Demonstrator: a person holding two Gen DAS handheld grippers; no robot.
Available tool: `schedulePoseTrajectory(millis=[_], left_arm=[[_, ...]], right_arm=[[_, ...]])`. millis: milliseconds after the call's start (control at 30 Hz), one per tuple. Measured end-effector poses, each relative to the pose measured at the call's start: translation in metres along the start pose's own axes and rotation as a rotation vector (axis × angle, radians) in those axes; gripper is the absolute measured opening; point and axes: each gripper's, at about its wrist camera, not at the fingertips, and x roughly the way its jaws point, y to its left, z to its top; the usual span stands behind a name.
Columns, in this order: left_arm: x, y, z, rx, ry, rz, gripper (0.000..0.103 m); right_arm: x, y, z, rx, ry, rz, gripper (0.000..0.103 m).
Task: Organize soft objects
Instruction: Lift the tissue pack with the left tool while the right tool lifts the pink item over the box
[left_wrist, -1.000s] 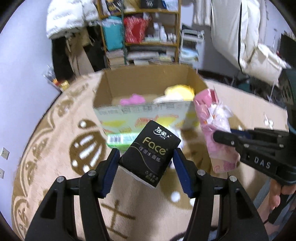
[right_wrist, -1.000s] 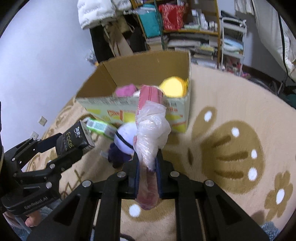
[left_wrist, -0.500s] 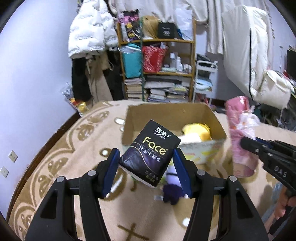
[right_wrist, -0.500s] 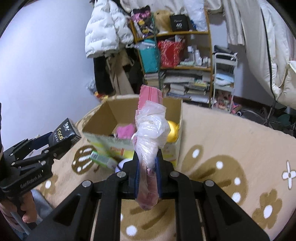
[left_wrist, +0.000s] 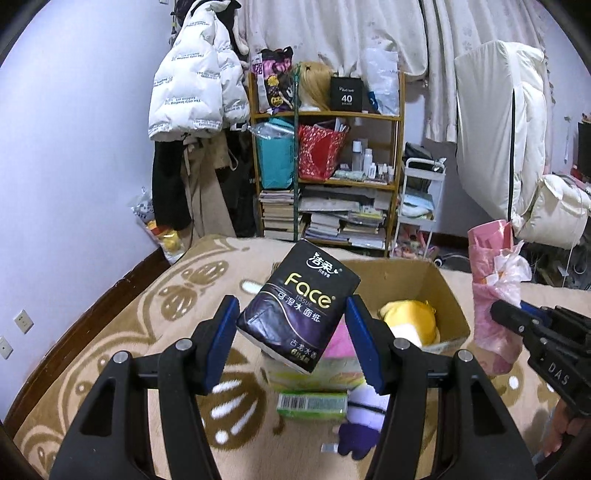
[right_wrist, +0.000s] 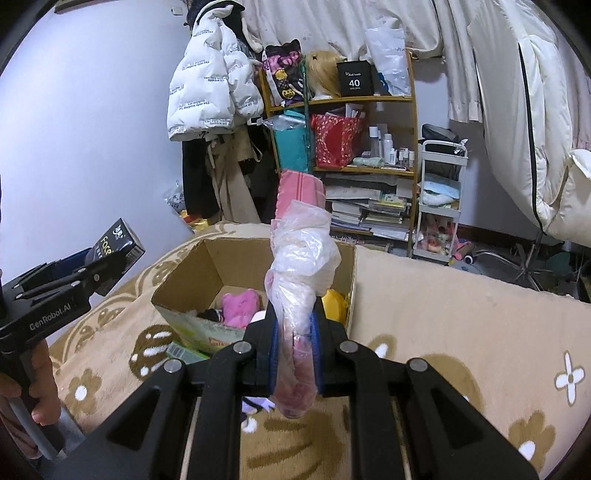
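My left gripper (left_wrist: 293, 325) is shut on a black pack of Face tissues (left_wrist: 299, 306), held tilted in the air in front of an open cardboard box (left_wrist: 448, 306). My right gripper (right_wrist: 295, 345) is shut on a pink item wrapped in clear plastic (right_wrist: 301, 266), held upright above the near edge of the box (right_wrist: 184, 273). Inside the box lie a yellow plush (left_wrist: 410, 319) and a pink plush (right_wrist: 240, 306). In the right wrist view the left gripper (right_wrist: 107, 264) with the tissue pack (right_wrist: 118, 242) shows at the left. The pink item (left_wrist: 493, 280) stands at the right of the left wrist view.
A green tissue pack (left_wrist: 312, 406) and a purple and white plush (left_wrist: 364, 421) lie on the patterned beige rug (right_wrist: 461, 317) in front of the box. Behind stand a cluttered shelf (left_wrist: 328, 177), a white cart (right_wrist: 441, 206) and hanging coats (left_wrist: 195, 85). A hand (right_wrist: 40, 387) holds the left gripper's handle.
Both grippers have risen and tipped upward with their loads, so the box now sits lower in both views and the shelf and wall fill the upper part.
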Motion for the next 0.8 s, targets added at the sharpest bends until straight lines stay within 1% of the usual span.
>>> schedulePoseTrajectory(millis=[100, 233, 433, 800], left_arm=[[0.006, -0.002, 0.005, 0.006, -0.015, -0.007, 0.058], [0.016, -0.002, 0.01, 0.019, -0.031, 0.003, 0.058], [0.034, 0.002, 0.01, 0.006, 0.003, 0.005, 0.058], [0.059, -0.002, 0.003, 0.02, 0.052, -0.003, 0.058]], right_arm=[[0.008, 0.0, 0.007, -0.008, -0.018, 0.0, 0.016], [0.016, 0.001, 0.013, -0.013, -0.042, 0.003, 0.016], [0.024, 0.002, 0.014, -0.016, -0.046, 0.005, 0.016], [0.053, -0.007, 0.02, 0.011, -0.013, 0.015, 0.016]])
